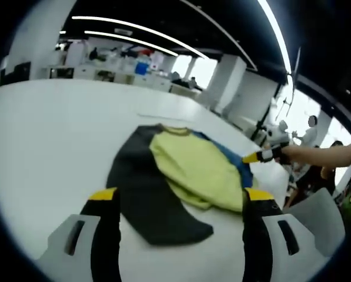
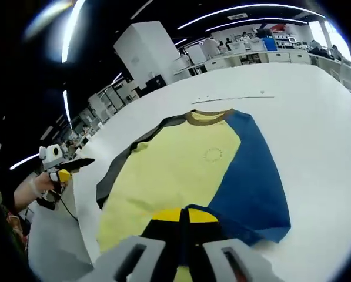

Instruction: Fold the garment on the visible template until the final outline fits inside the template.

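The garment (image 1: pixel 193 170) lies flat on the white table (image 1: pixel 52 147), collar away from me. It has a yellow-green front, a dark grey side and sleeve (image 1: pixel 146 200), and a blue side (image 2: pixel 251 170). My left gripper (image 1: pixel 181 195) hovers near the grey side, its yellow-tipped jaws wide apart with nothing between them. My right gripper (image 2: pixel 184 216) sits at the near hem, jaws together with fabric (image 2: pixel 175 170) at its tips. The right gripper (image 1: pixel 258 156) also comes in from the right on a person's arm, its tip at the blue edge. The left gripper (image 2: pixel 60 170) is held beyond the table's left edge.
A thin dark line (image 2: pixel 234 98) is marked on the table beyond the collar. The table edge (image 2: pixel 75 217) runs close to the grey sleeve. A chair back (image 1: pixel 319 220) stands beside the table. Desks, pillars and people fill the far room.
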